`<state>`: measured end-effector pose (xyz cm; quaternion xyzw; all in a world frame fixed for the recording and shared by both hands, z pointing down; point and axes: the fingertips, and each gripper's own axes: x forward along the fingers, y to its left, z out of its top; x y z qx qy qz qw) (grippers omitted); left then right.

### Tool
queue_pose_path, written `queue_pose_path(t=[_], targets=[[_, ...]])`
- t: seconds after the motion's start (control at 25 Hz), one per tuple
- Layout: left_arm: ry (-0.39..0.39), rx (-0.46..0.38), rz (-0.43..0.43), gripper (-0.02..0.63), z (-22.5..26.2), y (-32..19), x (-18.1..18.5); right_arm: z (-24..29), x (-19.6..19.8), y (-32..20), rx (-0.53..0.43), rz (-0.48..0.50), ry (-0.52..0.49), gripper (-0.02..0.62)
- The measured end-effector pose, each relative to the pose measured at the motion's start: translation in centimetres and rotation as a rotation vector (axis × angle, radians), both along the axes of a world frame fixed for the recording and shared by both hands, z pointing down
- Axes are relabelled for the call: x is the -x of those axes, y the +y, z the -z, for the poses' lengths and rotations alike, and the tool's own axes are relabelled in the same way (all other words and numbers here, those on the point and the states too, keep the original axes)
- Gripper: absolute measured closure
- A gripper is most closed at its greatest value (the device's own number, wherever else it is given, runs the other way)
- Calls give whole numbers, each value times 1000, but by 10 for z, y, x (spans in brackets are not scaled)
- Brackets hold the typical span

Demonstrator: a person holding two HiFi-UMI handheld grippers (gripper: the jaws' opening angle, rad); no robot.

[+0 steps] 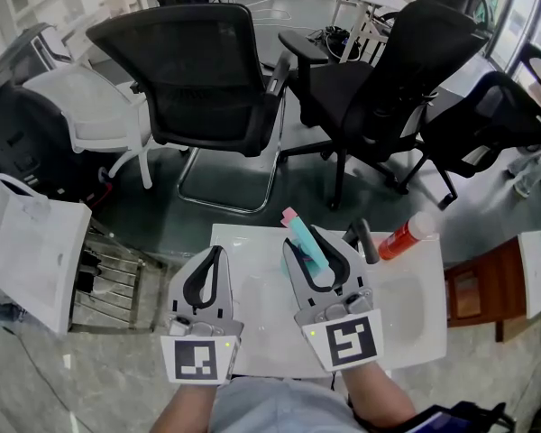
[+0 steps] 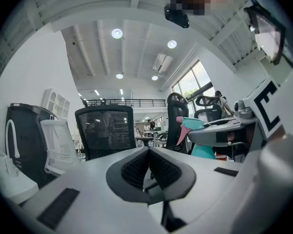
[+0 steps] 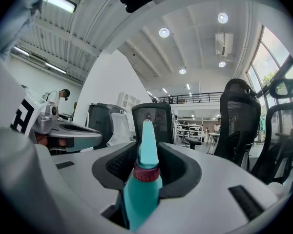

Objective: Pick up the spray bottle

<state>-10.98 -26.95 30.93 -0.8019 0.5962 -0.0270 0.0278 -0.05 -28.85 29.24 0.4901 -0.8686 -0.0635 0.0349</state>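
Observation:
The teal spray bottle (image 1: pixel 307 242) with a pink trigger (image 1: pixel 289 214) is held level, lifted above the white table (image 1: pixel 261 341). My right gripper (image 1: pixel 314 244) is shut on it. In the right gripper view the bottle (image 3: pixel 140 189) sits between the dark pads, its red collar and teal nozzle pointing away from the camera. To its left my left gripper (image 1: pixel 218 253) is shut with nothing in it, its pads (image 2: pixel 136 168) meeting at the tip. From the left gripper view the bottle's head (image 2: pixel 193 124) and the right gripper (image 2: pixel 222 133) show at right.
An orange bottle with a white cap (image 1: pixel 408 235) and a black object (image 1: pixel 366 240) lie on the table's far right. Black office chairs (image 1: pixel 212 79) stand beyond the table. A white bag (image 1: pixel 36 246) hangs at left, and a wooden stool (image 1: pixel 476 289) stands at right.

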Motion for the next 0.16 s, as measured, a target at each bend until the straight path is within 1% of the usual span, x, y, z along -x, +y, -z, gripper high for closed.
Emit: queue_pose_path(t=[0.16], targets=[[7, -5, -1, 588, 2, 0, -5, 1, -4, 0, -3, -1, -1, 448]])
